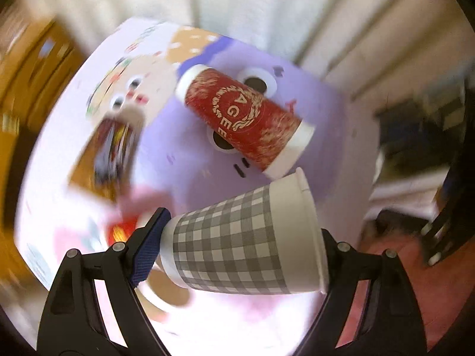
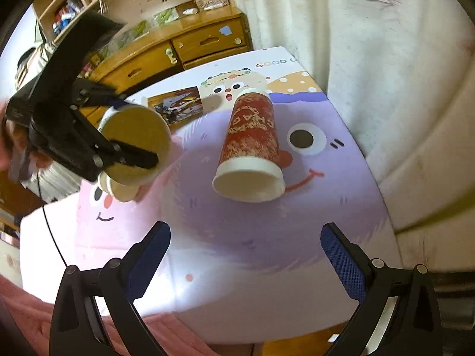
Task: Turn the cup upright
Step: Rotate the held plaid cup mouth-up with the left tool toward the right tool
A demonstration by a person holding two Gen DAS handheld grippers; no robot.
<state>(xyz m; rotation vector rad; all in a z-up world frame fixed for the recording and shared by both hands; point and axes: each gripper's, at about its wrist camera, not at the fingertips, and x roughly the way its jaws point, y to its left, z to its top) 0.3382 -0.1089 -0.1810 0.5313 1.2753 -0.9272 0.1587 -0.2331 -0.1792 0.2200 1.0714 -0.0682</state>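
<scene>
My left gripper (image 1: 243,231) is shut on a grey-and-white checked paper cup (image 1: 237,237), held end to end, base at the left finger and rim at the right, above the table. In the right wrist view that cup (image 2: 136,145) shows its open mouth, with the left gripper (image 2: 130,151) across it. A red paper cup (image 1: 243,118) lies on its side on the purple mat; in the right wrist view it (image 2: 252,142) lies with its mouth toward me. My right gripper (image 2: 245,237) is open and empty, hovering in front of the red cup.
The table (image 2: 267,311) carries a cartoon mat with purple and pink faces. A picture card (image 2: 178,103) lies at the far side. Another pale cup (image 2: 118,190) sits below the held one. A wooden drawer unit (image 2: 178,47) stands behind, a curtain (image 2: 371,59) to the right.
</scene>
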